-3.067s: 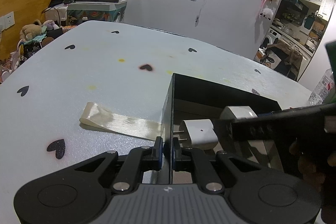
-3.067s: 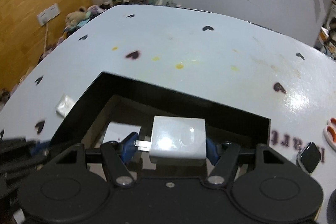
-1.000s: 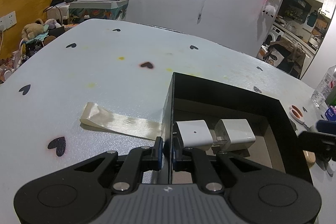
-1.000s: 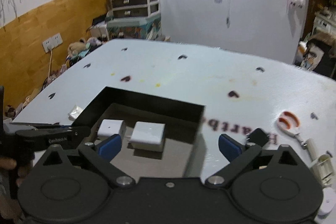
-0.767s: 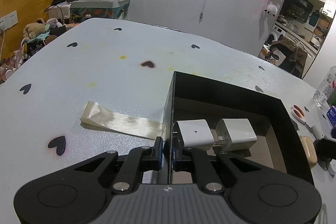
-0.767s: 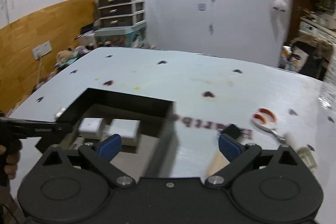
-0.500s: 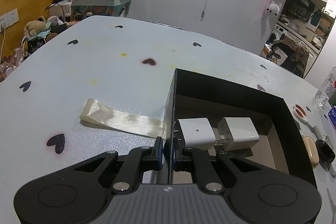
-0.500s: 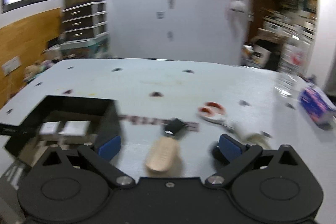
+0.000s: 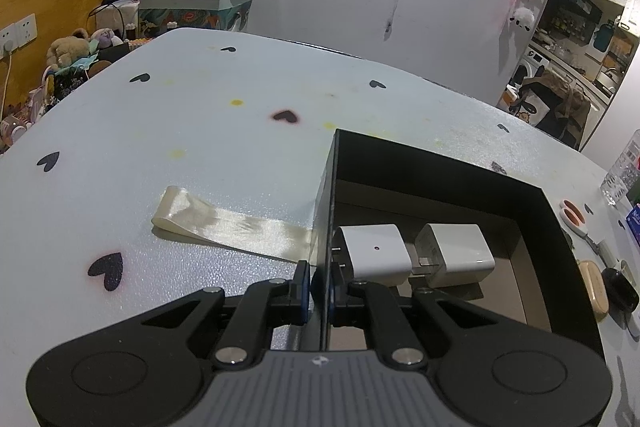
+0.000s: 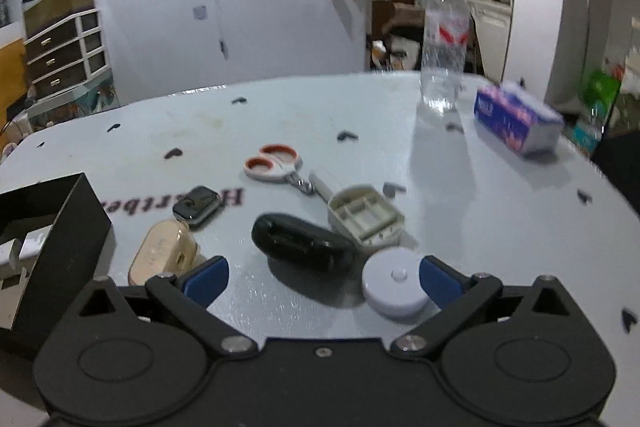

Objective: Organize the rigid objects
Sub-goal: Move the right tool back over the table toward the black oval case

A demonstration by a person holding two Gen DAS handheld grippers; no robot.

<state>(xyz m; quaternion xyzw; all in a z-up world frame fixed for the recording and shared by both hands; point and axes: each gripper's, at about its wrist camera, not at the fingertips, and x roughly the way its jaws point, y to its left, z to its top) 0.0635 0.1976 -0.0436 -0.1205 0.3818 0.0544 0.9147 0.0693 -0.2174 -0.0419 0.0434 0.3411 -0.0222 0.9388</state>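
Observation:
A black open box (image 9: 440,167) stands on the white table and holds two white plug chargers (image 9: 376,253) (image 9: 458,253) side by side. My left gripper (image 9: 319,285) is shut on the box's left wall. In the right wrist view my right gripper (image 10: 322,273) stands open just above the table, in front of a black oval case (image 10: 300,241). A white round disc (image 10: 394,285) lies by its right finger and a beige case (image 10: 162,257) by its left one. The box's corner (image 10: 76,227) shows at the left.
Beyond the black case lie a smartwatch (image 10: 197,206), orange-handled scissors (image 10: 276,163) and an open white compartment case (image 10: 366,217). A clear water bottle (image 10: 444,55) and a blue tissue pack (image 10: 516,123) stand at the far right. A cream ribbon (image 9: 228,227) trails left from the box.
My right gripper has swung from over the box to the right and a little down, toward the loose items. The left gripper has kept its hold on the box wall.

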